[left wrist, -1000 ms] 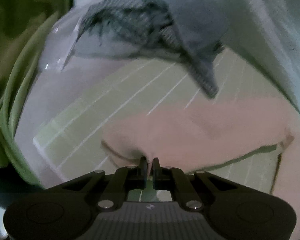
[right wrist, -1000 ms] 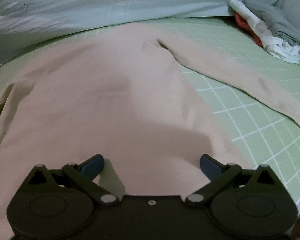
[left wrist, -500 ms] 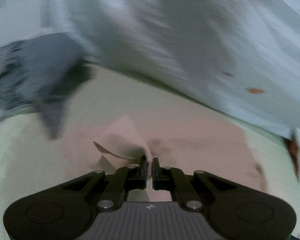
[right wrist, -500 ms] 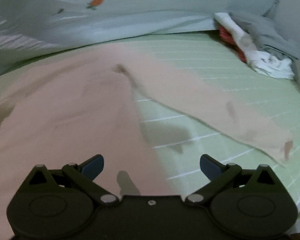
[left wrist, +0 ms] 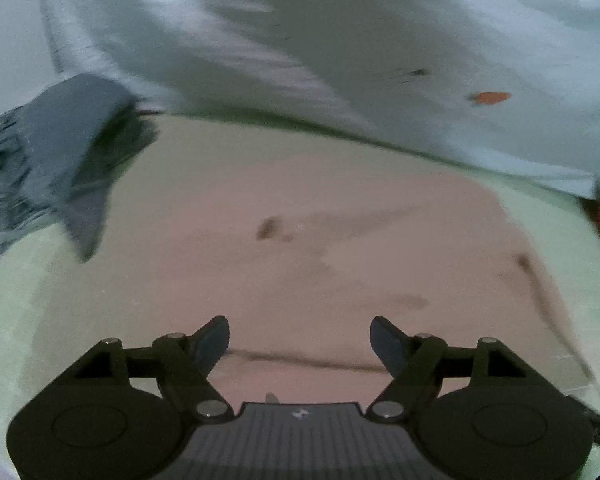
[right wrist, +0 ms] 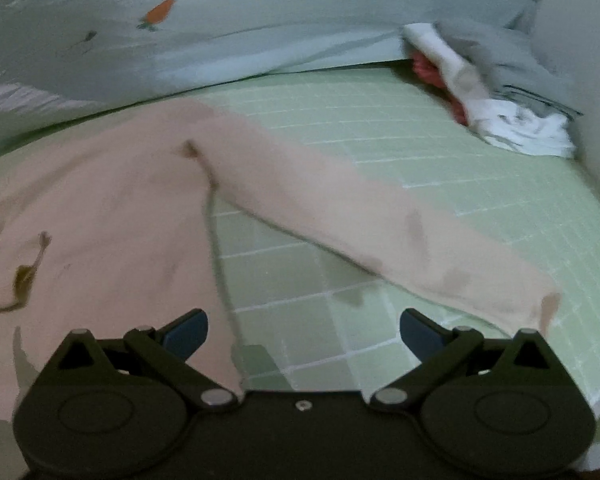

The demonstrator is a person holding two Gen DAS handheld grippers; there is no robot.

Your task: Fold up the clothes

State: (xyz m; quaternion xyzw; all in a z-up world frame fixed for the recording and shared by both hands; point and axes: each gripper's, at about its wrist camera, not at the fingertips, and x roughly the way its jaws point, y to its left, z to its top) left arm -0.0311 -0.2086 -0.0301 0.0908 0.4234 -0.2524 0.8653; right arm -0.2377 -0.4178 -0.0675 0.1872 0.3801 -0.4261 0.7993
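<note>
A pale pink long-sleeved top (left wrist: pixel 308 248) lies flat on a green checked sheet (right wrist: pixel 480 184). In the left wrist view its body fills the middle, with a fold line across it near my left gripper (left wrist: pixel 300 340), which is open and empty just above the cloth. In the right wrist view the top's body (right wrist: pixel 100 232) lies at left and one sleeve (right wrist: pixel 380 232) stretches out to the right. My right gripper (right wrist: pixel 304 330) is open and empty, over the body's right edge and the sheet.
A light blue-green quilt with carrot prints (right wrist: pixel 220 20) is bunched along the far side. A dark grey garment (left wrist: pixel 48 152) lies at far left. A pile of white, red and grey clothes (right wrist: pixel 500 92) sits at far right by the wall.
My left gripper was shut on a part of the pink top, carried it over the body, then opened and let it go. My right gripper stayed open and shifted right towards the sleeve.
</note>
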